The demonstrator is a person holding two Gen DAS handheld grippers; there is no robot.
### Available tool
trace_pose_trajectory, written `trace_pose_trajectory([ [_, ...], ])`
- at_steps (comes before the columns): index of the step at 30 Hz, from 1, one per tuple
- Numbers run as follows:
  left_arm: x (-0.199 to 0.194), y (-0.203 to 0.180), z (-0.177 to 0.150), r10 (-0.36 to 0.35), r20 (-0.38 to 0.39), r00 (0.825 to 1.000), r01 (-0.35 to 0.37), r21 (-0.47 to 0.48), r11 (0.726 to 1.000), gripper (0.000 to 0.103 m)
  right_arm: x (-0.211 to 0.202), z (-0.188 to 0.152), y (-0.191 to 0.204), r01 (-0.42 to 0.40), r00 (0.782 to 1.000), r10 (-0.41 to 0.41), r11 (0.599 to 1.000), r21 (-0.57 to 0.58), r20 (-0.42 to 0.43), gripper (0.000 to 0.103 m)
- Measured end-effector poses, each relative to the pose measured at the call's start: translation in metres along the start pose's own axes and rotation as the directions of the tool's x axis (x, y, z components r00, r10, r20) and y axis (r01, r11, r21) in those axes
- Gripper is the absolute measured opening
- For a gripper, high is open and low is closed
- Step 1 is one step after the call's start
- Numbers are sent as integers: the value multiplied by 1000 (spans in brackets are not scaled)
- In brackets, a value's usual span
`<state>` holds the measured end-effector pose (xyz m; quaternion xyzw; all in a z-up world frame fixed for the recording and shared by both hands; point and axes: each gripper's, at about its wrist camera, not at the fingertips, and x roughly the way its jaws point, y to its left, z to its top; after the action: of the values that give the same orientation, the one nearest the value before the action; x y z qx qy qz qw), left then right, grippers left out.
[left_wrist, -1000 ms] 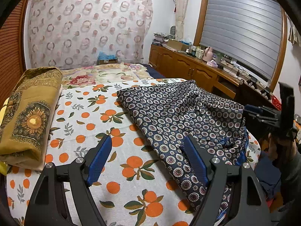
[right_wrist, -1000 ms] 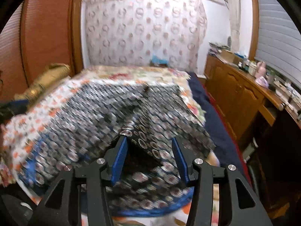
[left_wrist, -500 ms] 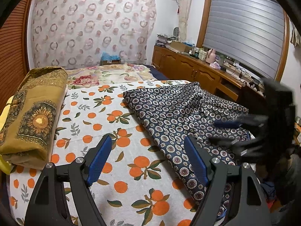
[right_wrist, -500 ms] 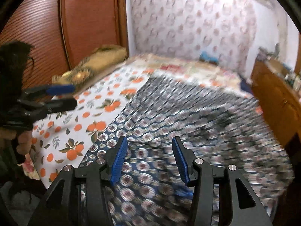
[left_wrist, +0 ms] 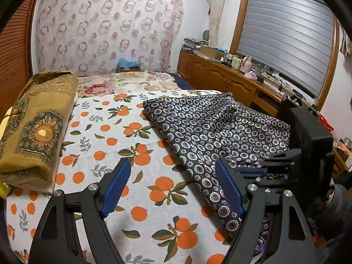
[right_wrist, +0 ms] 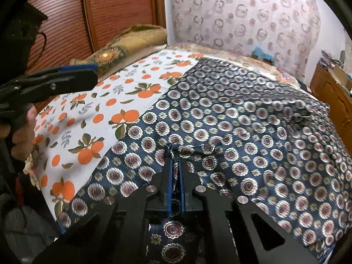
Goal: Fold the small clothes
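A navy garment with a round medallion print lies spread on the right half of the bed, over an orange-print sheet. It fills the right wrist view. My left gripper is open and empty, hovering above the sheet at the garment's near left edge. My right gripper is shut on a fold of the garment's near edge. In the left wrist view the right gripper shows at the right, low over the cloth. The left gripper shows at the left of the right wrist view.
A folded mustard blanket with a sunflower print lies along the bed's left side. A wooden cabinet with clutter runs along the right wall under a shuttered window. A floral quilt covers the far end of the bed.
My right gripper swung to the garment's near edge and closed on a fold of it. My left gripper stayed open and shifted slightly left over the sheet.
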<state>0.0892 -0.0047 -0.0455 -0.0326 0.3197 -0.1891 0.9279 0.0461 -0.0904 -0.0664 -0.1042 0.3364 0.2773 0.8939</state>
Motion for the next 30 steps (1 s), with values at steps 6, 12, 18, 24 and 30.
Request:
trace_pose_trajectory([
  [6, 1, -4, 1, -4, -1, 1000, 4, 8, 1000, 79, -73, -35, -36, 109, 986, -123, 986, 127, 109, 3],
  [12, 5, -14, 2, -14, -10, 1000, 14, 20, 1000, 79, -128, -75, -75, 255, 955, -282, 937, 239, 86, 3],
  [18, 13, -24, 3, -22, -25, 999, 23, 43, 999, 79, -146, -85, -93, 343, 928, -369, 904, 256, 58, 42],
  [24, 27, -31, 12, -27, -35, 999, 29, 67, 997, 79, -112, -41, -106, 301, 942, -323, 933, 197, 90, 54],
  [30, 47, -39, 19, -26, -55, 998, 30, 81, 996, 79, -40, -12, -135, 202, 979, -201, 959, 201, -25, 55],
])
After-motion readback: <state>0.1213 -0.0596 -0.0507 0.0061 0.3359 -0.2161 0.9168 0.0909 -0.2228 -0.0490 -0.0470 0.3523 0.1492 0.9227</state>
